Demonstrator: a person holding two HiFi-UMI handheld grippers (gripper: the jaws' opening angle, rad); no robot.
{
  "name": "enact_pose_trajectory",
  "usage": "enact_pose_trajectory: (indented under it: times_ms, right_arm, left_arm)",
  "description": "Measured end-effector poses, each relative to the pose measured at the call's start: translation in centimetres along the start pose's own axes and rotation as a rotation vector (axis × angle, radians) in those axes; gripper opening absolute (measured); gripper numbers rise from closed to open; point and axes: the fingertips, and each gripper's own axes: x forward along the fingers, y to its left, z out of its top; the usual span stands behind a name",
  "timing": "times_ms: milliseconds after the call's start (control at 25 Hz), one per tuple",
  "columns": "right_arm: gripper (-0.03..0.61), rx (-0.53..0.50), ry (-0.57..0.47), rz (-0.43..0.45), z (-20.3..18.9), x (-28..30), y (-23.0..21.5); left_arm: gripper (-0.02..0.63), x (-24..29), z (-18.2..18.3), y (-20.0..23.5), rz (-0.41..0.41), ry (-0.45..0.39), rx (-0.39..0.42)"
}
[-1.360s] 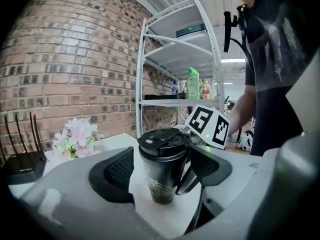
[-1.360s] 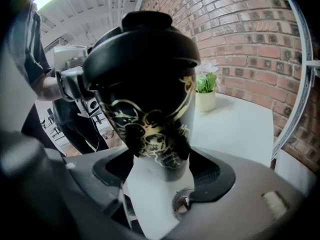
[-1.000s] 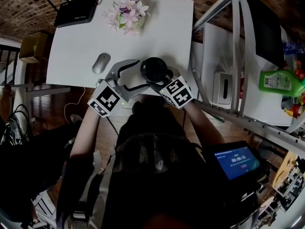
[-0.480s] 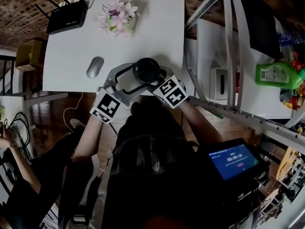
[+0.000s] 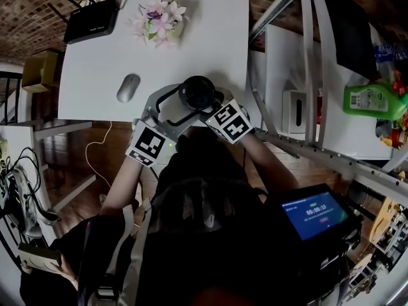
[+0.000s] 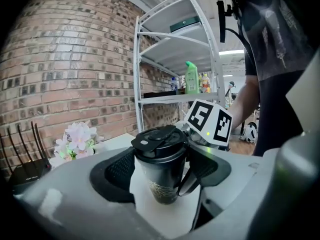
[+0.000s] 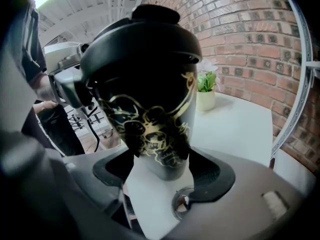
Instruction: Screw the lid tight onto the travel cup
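A white counter [image 5: 210, 24] sits against a brick wall [image 6: 60, 69] with a metal shelf rack [image 5: 306, 56] to one side. A router [image 5: 89, 21], a pot of pink flowers [image 5: 158, 14] and a mouse [image 5: 128, 87] are pushed well back, out of the way. At the near edge stands the cup [image 6: 161, 181], caught between both tools. The right claw [image 7: 162, 171] comes in very close, and its jaws are closed against the lower body, one dark pad on each side. That looks to me like the anchoring grip, there to stop the cup spinning. The left claw [image 6: 162, 174] reaches in from the other side, opened about a cup's width, with its pads flanking the body just under the lid [image 6: 160, 138]. It seems to press on the cup too, though I can't be sure how firmly. The cup is black and tapers toward the base, with a gold pattern printed on its side and a dark strap [image 6: 189, 176] hanging down one flank. The lid is already on top, black with a flip tab. It appears to sit a little tilted rather than level, so I'd guess it is resting on the rim and not yet screwed home.
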Motion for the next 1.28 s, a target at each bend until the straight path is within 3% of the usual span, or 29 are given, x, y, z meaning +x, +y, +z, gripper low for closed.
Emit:
enact_pose_trajectory:
  times_ms: [240, 480, 880, 1040, 1280]
  right_arm:
    - [0.347, 0.0, 0.007, 0.006, -0.1, 0.2, 0.0]
    - [0.347, -0.003, 0.012, 0.007, -0.2, 0.2, -0.1]
    - [0.345, -0.014, 0.038, 0.009, -0.2, 0.2, -0.1]
    - [0.344, -0.018, 0.04, 0.004, -0.3, 0.3, -0.1]
    - [0.342, -0.028, 0.034, -0.011, -0.3, 0.3, -0.2]
  left_arm:
    - [0.362, -1.0, 0.1, 0.3, -0.087, 0.022, -0.036]
    - [0.364, -1.5, -1.1, 0.8, -0.132, 0.108, 0.052]
    - [0.36, 0.2, -0.1, 0.3, -0.144, 0.043, 0.097]
    - [0.351, 0.4, -0.1, 0.2, -0.117, 0.008, 0.067]
    - [0.351, 0.3, 0.0, 0.1, 0.026, -0.014, -0.019]
